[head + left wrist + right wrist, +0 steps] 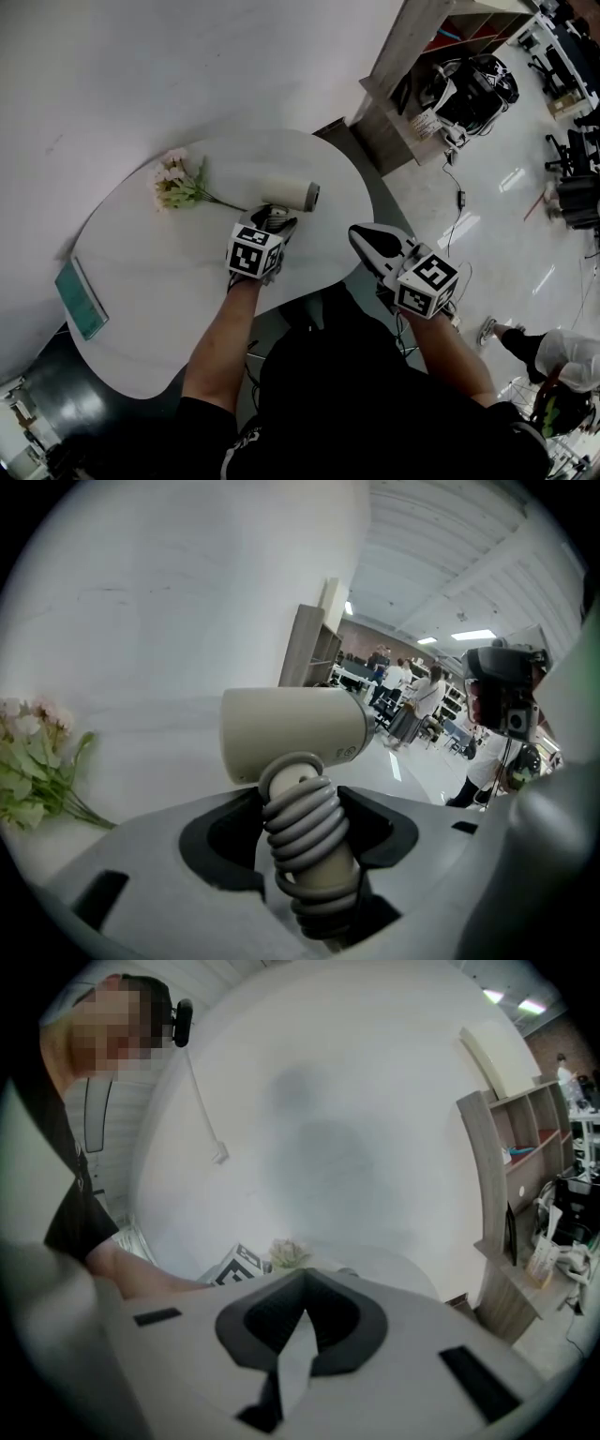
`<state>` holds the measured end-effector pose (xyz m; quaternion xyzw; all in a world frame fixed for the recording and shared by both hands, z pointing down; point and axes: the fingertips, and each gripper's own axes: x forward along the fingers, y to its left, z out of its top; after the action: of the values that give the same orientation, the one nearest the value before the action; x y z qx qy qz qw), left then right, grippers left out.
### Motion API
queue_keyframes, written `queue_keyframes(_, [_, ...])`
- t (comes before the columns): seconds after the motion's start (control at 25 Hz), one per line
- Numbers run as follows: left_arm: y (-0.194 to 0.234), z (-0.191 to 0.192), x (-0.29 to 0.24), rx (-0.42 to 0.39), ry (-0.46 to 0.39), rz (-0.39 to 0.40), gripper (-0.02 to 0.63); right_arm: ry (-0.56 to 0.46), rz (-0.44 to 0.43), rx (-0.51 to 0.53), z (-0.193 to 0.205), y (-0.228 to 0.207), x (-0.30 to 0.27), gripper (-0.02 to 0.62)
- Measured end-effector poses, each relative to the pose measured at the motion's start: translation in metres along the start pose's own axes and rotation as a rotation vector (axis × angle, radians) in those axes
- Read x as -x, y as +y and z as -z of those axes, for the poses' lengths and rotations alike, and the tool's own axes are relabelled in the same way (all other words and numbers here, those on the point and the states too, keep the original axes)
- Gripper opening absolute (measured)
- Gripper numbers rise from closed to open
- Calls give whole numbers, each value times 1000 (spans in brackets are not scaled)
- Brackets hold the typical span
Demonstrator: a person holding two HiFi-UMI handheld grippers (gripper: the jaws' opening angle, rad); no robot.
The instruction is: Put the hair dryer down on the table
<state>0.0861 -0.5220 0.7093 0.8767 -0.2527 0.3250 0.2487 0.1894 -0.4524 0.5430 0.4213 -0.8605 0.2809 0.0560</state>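
The cream hair dryer (pixel 291 194) has its barrel lying sideways over the white table (pixel 169 309), nozzle to the right. Its handle, wound with grey cord (pixel 305 841), points back at me. My left gripper (pixel 271 223) is shut on that handle, and the left gripper view shows the barrel (pixel 292 733) just past the jaws. I cannot tell whether the barrel touches the tabletop. My right gripper (pixel 367 242) hangs off the table's right edge, its jaws closed together with nothing in them (pixel 298 1330).
A bunch of pale artificial flowers (pixel 176 185) lies left of the dryer. A teal book (pixel 82 298) sits at the table's left edge. A wooden shelf unit (pixel 412 66) stands beyond the table to the right. A person (pixel 562 361) is on the floor at lower right.
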Motion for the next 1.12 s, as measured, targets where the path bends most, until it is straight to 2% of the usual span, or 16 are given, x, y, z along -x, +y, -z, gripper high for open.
queue_keyframes(0.36, [10,4,-8,-20,45,-40,261,14,-21,-13,4,-5,-5,6])
queue_keyframes(0.8, [13,7,-8,-52,83,-82,262,26,-69,-2,-9,-11,-15,6])
queue_keyframes(1.12, [10,-1,5,-79,28,-133,253,30,-120,4,-17,-10,-17,6])
